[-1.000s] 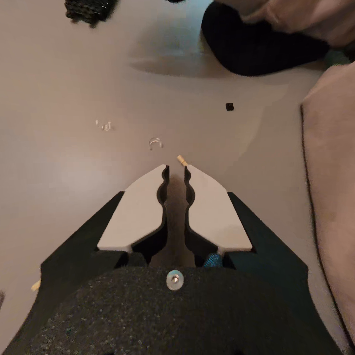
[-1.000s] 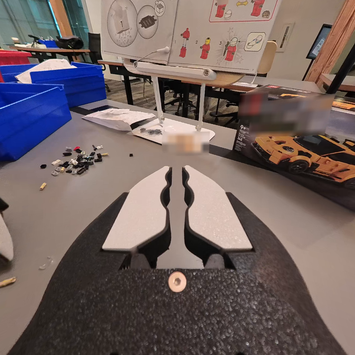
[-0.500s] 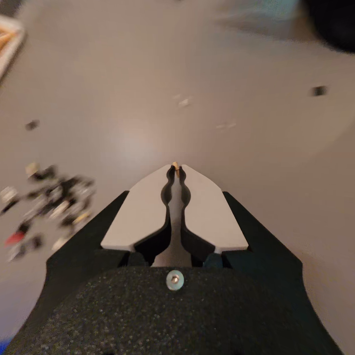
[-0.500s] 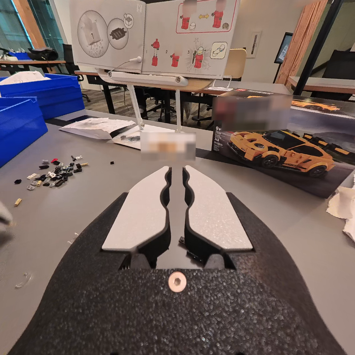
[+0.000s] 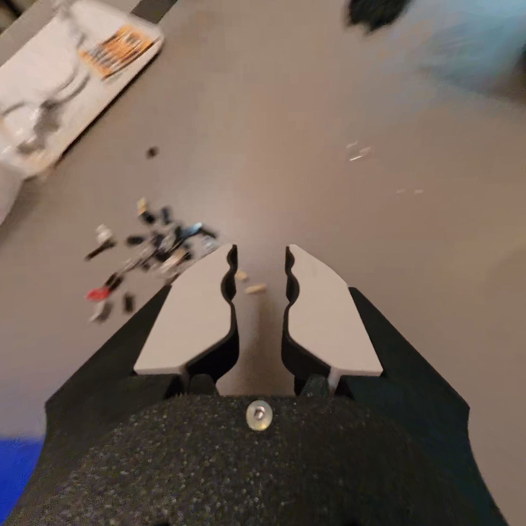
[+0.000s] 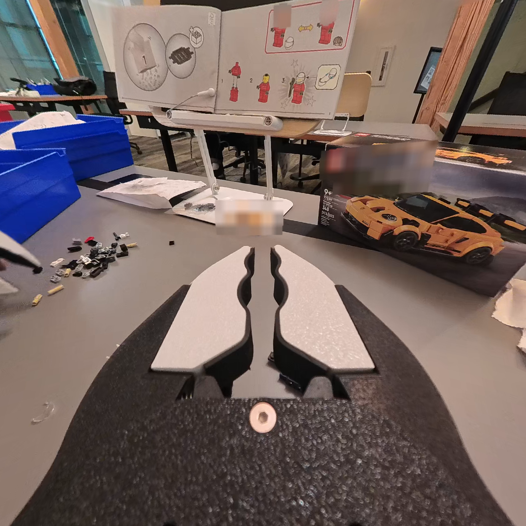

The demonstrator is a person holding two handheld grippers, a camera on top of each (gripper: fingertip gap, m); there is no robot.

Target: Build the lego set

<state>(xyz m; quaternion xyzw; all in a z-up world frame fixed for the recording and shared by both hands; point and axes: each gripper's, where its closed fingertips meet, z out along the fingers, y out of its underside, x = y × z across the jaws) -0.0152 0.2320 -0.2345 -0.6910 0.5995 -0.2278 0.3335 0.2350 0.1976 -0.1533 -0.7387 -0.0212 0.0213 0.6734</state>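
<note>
the small loose black, grey, tan and red lego pieces (image 6: 91,257) lie scattered, unassembled, on the grey worktop (image 6: 170,284), the left hand-held gripper (image 5: 260,249) wide open and empty beside them, the right hand-held gripper (image 6: 262,249) slightly parted, empty, so building seems barely begun.

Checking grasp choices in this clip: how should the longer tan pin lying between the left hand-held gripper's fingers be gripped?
Probably across its middle, from straight above. The longer tan pin lies flat on the grey table, a thin rod, so closing the open left hand-held gripper across its short width should hold it. A shorter tan piece lies close by.
</note>
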